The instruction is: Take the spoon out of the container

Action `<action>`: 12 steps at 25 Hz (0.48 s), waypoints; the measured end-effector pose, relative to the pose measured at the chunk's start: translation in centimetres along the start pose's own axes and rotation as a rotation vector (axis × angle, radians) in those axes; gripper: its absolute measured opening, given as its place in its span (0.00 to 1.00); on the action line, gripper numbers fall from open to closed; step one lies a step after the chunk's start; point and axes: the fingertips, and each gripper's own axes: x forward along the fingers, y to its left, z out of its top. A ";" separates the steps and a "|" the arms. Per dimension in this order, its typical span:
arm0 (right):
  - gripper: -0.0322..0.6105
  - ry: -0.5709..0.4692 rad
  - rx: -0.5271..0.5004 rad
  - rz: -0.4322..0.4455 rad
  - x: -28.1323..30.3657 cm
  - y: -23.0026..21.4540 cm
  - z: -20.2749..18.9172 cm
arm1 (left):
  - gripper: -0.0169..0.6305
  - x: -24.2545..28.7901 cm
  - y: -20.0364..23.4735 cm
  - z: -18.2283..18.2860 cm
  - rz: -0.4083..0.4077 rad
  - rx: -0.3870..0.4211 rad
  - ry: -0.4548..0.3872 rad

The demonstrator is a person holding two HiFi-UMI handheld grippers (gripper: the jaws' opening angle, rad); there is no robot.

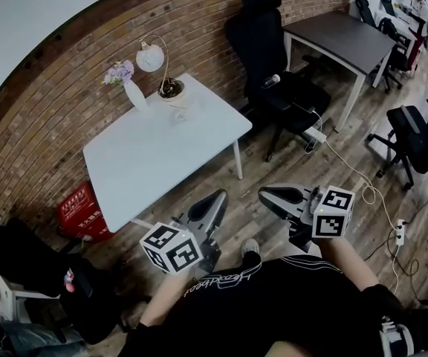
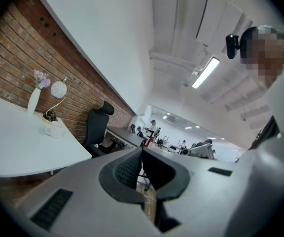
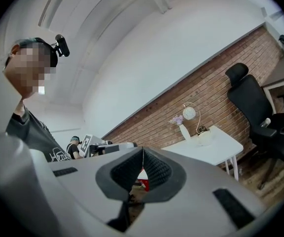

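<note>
One white cup (image 2: 54,130) stands at the far end of the single white table (image 1: 162,162), just beside one lamp (image 1: 149,58) and near one vase (image 1: 134,94) of flowers. Whether a spoon sits in it cannot be made out. Two grippers are held low before the person's torso, above the wooden floor (image 1: 273,162), well apart from the table, tips pointed towards it. Left gripper (image 1: 215,199): jaws closed together, nothing between them. Right gripper (image 1: 267,194): jaws likewise closed, empty.
</note>
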 end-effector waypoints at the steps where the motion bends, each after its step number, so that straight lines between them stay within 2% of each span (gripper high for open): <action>1: 0.05 0.005 0.006 0.002 1.2 -1.5 0.6 | 0.03 0.9 1.6 0.9 0.005 -0.005 -0.001; 7: 0.05 0.055 0.011 0.006 8.4 -9.0 3.7 | 0.04 5.9 10.4 5.3 0.015 -0.033 -0.008; 12: 0.05 0.050 0.013 -0.022 11.2 -13.3 6.0 | 0.04 7.8 15.8 7.7 0.049 -0.028 -0.041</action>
